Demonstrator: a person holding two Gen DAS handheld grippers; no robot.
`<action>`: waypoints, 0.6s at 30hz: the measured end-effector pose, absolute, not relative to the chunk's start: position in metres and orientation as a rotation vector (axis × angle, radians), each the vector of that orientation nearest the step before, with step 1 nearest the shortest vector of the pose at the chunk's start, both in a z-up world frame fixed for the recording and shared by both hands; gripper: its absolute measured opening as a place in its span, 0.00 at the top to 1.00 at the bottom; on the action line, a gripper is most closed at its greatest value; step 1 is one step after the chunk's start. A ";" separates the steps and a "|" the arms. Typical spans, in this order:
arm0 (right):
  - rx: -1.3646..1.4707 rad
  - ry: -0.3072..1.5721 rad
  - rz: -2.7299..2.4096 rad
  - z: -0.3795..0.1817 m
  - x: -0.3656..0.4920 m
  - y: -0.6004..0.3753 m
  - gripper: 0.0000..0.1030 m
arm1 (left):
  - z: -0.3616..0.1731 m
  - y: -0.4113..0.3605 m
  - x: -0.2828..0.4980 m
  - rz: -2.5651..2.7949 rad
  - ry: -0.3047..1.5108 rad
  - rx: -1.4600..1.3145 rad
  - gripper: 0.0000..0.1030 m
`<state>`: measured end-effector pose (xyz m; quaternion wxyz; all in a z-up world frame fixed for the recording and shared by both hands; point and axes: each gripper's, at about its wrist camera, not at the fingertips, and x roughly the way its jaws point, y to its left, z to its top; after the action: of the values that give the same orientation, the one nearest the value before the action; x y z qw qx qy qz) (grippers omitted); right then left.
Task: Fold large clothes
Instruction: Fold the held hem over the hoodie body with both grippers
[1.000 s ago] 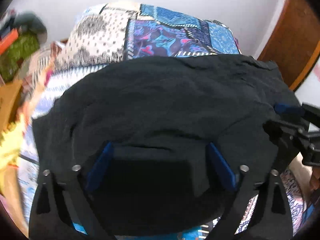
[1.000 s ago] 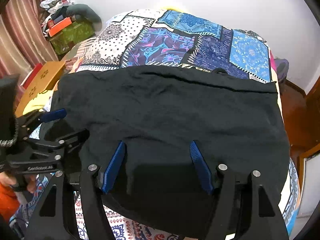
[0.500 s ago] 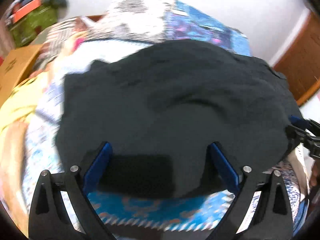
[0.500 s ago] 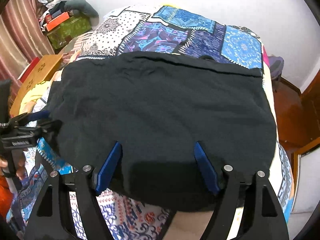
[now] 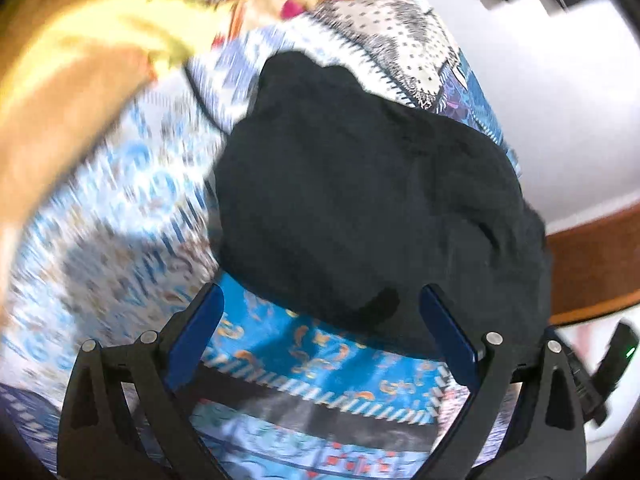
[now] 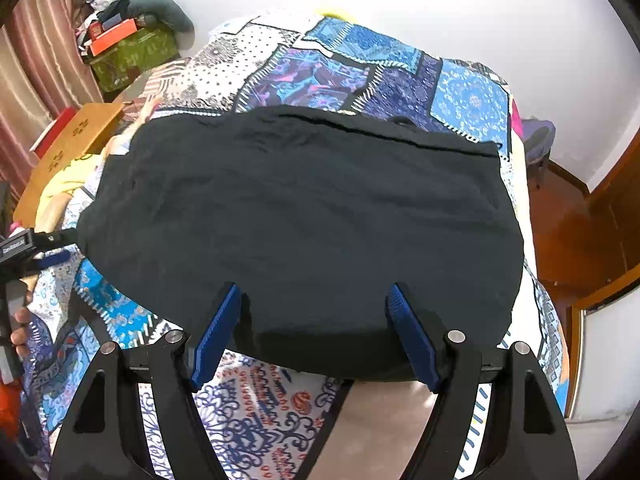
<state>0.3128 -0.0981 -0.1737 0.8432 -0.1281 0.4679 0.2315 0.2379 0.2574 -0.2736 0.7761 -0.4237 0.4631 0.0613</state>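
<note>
**Black garment lies flat ahead of 2 open grippers, left one off its left edge**

The black garment [image 6: 304, 224] lies spread on the patchwork bedspread [image 6: 360, 68], its long axis running across the right wrist view from left to right, with the far hem straight and the near edge curving toward the camera. The right gripper [image 6: 316, 328] hangs just over that near edge, jaws wide and gripping nothing; the cloth passes under the gap between the blue pads [image 6: 216, 332] without being pinched. The left gripper [image 5: 320, 340] sits off the garment's left end, also wide and empty, with only bedspread between its pads and the dark cloth beginning just beyond them. In the right wrist view it shows at the left margin, held by a hand [image 6: 18, 320] close beside the garment's left edge.

Judging by this layout, the next fold likely goes across the long axis, so the left gripper is the nearer one to take the left edge, while the right already stands at the near hem
</note>
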 end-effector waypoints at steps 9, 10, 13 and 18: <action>-0.278 1.004 0.501 -0.184 0.317 -0.089 0.29 | -0.315 0.257 0.254 0.014 0.927 -1.279 0.04; -0.274 1.008 0.500 -0.186 0.317 -0.089 0.29 | -0.316 0.257 0.259 0.018 0.917 -1.284 0.04; -0.260 1.012 0.499 -0.189 0.320 -0.090 0.29 | -0.317 0.255 0.272 0.047 0.905 -1.272 0.04; -0.229 1.018 0.507 -0.190 0.323 -0.090 0.29 | -0.311 0.243 0.289 0.179 0.846 -1.132 0.02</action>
<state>0.3233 -0.0898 -0.1898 0.8365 -0.1082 0.4808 0.2395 0.2885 0.2429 -0.3108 0.7570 -0.5193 0.3880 0.0821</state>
